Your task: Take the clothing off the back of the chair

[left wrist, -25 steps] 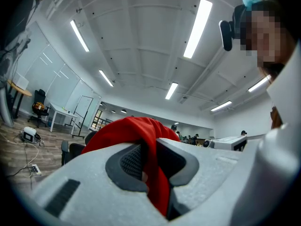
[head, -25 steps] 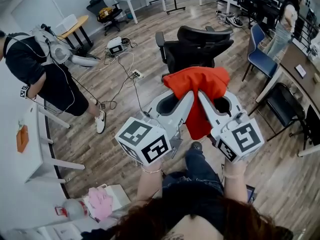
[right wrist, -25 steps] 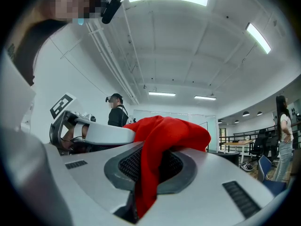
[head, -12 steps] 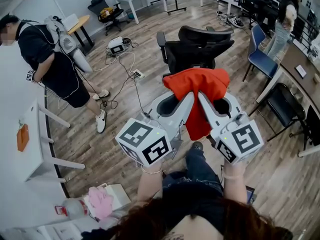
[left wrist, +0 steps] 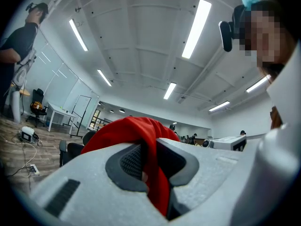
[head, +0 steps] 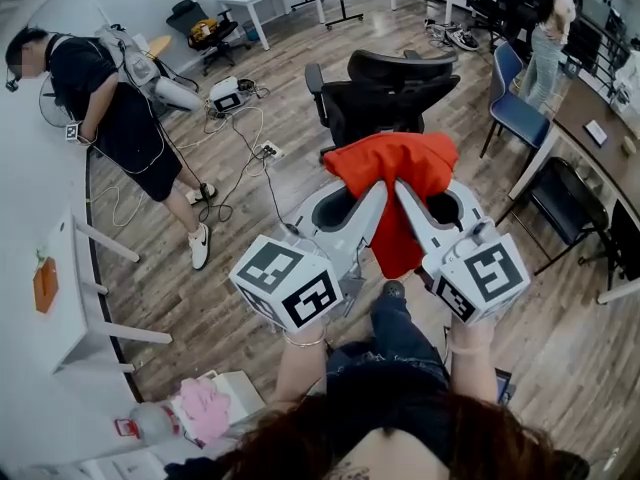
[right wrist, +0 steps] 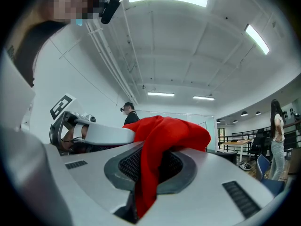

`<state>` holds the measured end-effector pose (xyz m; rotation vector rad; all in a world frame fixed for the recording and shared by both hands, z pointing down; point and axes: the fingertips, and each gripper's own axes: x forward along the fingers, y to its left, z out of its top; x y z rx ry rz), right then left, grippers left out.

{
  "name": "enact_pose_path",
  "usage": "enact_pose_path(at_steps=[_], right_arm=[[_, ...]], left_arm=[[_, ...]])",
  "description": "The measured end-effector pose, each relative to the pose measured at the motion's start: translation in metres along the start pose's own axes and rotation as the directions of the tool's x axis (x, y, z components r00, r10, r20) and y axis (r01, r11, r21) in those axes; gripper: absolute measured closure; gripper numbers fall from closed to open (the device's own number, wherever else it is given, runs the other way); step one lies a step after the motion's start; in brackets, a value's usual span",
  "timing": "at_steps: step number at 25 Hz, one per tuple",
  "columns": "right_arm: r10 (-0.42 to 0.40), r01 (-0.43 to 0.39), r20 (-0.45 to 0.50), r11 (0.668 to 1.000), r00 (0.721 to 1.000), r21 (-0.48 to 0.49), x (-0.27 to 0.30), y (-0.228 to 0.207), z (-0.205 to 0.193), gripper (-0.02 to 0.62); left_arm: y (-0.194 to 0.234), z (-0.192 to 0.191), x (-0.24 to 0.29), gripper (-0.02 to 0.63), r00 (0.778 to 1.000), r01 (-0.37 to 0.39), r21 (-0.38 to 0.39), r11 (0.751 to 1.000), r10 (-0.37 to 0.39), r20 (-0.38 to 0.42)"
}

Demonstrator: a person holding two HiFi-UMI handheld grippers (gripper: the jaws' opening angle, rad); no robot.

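A red garment (head: 395,173) hangs in the air between me and the black office chair (head: 385,93), clear of its backrest. My left gripper (head: 378,190) is shut on the cloth's left side, and my right gripper (head: 402,190) is shut on it just beside, the two tips close together. The fabric bunches above the tips and drapes down below them. In the left gripper view the red garment (left wrist: 150,164) is pinched between the jaws. The right gripper view shows the red garment (right wrist: 150,168) clamped the same way, folded over the pads.
A person in black (head: 110,118) with equipment on the back stands at the left by a white table (head: 60,298). Cables (head: 240,158) lie on the wood floor. A blue chair (head: 515,108), a black chair (head: 565,208) and another person (head: 545,43) are at the right.
Both grippers and the garment have stayed put. The person at the left has straightened up and stepped back toward the far wall.
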<state>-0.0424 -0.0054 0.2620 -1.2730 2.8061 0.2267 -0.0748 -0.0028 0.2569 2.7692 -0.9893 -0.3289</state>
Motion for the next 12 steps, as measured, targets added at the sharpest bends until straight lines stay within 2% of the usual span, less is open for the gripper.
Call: enact_pose_path(at_steps=[12], right_arm=[[0.000, 0.000, 0.001, 1.000, 1.000, 0.001, -0.0036, -0.0029, 0.0025, 0.554]], left_arm=[[-0.0037, 0.0013, 0.0028, 0.541, 1.000, 0.002, -0.018, 1.000, -0.002, 0.006]])
